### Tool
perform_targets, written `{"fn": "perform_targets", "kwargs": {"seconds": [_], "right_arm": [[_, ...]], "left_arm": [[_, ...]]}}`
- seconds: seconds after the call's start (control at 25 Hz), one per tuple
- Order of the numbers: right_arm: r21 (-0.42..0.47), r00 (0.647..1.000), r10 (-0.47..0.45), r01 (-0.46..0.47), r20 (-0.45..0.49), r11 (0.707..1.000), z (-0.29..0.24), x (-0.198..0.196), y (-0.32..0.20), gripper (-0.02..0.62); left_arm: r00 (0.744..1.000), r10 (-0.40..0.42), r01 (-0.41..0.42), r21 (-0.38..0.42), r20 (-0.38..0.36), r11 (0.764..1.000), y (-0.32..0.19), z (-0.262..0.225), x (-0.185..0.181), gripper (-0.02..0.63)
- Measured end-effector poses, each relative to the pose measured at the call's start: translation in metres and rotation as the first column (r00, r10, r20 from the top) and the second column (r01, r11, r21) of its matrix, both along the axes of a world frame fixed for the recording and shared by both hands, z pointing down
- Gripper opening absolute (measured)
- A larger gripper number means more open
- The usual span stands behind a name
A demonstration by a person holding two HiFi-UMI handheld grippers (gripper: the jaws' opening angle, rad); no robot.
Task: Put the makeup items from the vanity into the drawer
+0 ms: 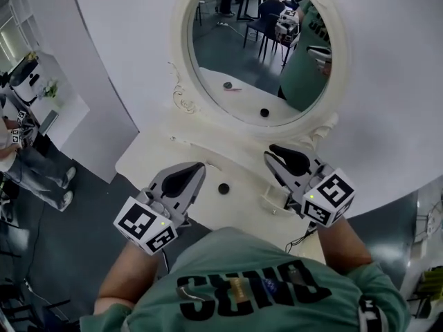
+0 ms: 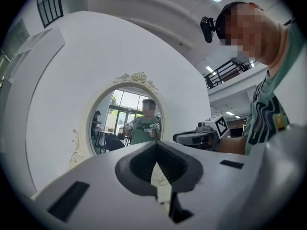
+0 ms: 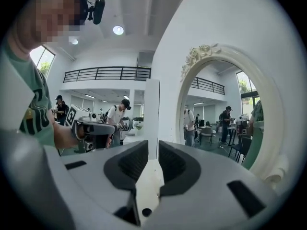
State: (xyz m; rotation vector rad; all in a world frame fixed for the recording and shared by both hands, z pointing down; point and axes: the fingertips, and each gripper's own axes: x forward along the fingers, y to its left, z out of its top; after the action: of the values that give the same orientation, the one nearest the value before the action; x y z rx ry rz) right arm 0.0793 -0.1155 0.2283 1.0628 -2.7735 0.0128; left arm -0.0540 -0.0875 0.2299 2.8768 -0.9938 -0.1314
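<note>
We hold left hand-held gripper point(image 1: 196, 169) lower left of centre, jaws together, empty. Right hand-held gripper point(image 1: 275, 152) right of centre, jaws slightly apart, nothing between. Small black item point(image 1: 223, 189) sits on tabletop point(image 1: 149, 159) between them, untouched, below mirror point(image 1: 235, 61).

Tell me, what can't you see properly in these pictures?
- The drawer: in no view; in the head view the person's torso covers the vanity's front.
- The dark item, head view: too small to identify.
- The vanity's top, gripper views: blocked by the left hand-held gripper and the right hand-held gripper.
</note>
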Motion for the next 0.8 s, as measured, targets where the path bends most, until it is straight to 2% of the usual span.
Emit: {"fn": "perform_targets", "kwargs": {"seconds": [0.12,0.16,0.32,0.8], "right_arm": [[-0.002,0.999,-0.026,0.027,0.031,1.000,-0.001,-0.005,0.001,0.017],[-0.005,0.998,-0.037,0.037,0.041,0.999,-0.001,-0.005,0.002,0.012],[-0.010,0.997,-0.057,0.057,0.046,0.998,0.004,-0.007,0.004,0.011],[-0.022,0.997,-0.073,0.074,0.041,0.997,0.008,-0.009,0.002,0.009]], "left_arm": [[1.000,-0.028,0.028,-0.004,-0.006,1.000,0.000,0.002,-0.013,0.008],[0.999,-0.037,0.037,-0.010,-0.012,0.999,0.000,0.003,-0.017,0.008],[0.998,-0.061,0.060,-0.036,-0.033,0.998,-0.003,0.009,-0.026,0.008],[0.998,-0.064,0.063,-0.037,-0.010,0.997,-0.005,0.013,-0.024,0.008]]}}
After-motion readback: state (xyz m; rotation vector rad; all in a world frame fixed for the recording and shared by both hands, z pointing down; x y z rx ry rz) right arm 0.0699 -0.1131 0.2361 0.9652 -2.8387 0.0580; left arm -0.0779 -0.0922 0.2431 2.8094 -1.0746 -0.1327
